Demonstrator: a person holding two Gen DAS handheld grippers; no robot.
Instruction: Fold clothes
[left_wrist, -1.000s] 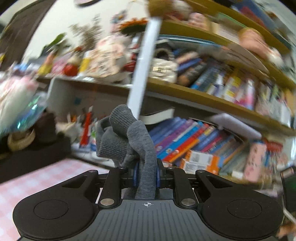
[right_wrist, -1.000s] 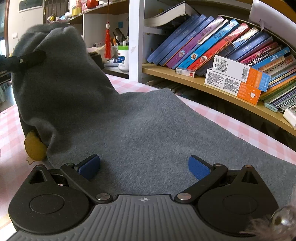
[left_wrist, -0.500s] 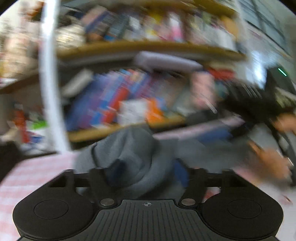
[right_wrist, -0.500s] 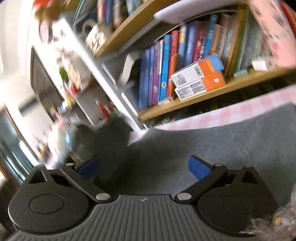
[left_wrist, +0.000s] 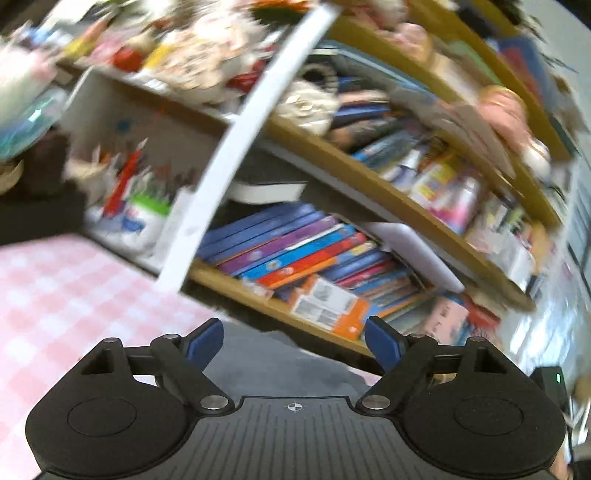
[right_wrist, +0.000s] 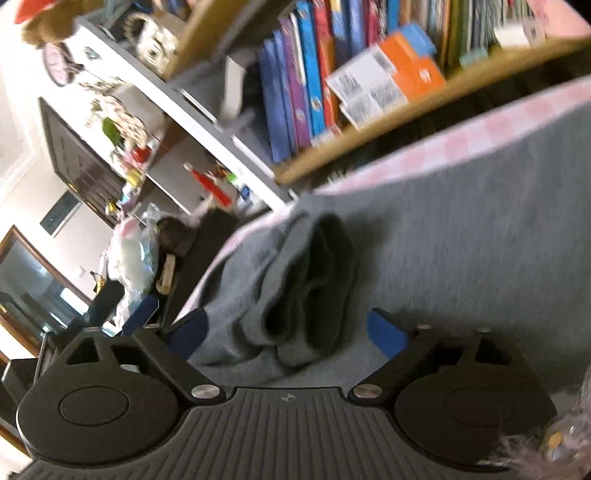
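Observation:
A grey fleece garment (right_wrist: 461, 236) lies on the pink checked tablecloth (right_wrist: 480, 133). One end of it is bunched into a rumpled heap (right_wrist: 295, 288) just ahead of my right gripper (right_wrist: 288, 332), which is open and empty. My left gripper (left_wrist: 293, 339) is open and empty too; a strip of the grey garment (left_wrist: 288, 362) shows between its jaws, below them. Both views are tilted and motion-blurred.
A wooden bookshelf (left_wrist: 332, 258) full of books and boxes runs along the far edge of the table (left_wrist: 74, 288). A white shelf post (left_wrist: 236, 147) stands behind. Toys and clutter (right_wrist: 129, 251) lie at the left end.
My left gripper has let go of the grey garment and opened. The lifted cloth has dropped into a heap on the table. Both grippers have swung and tilted.

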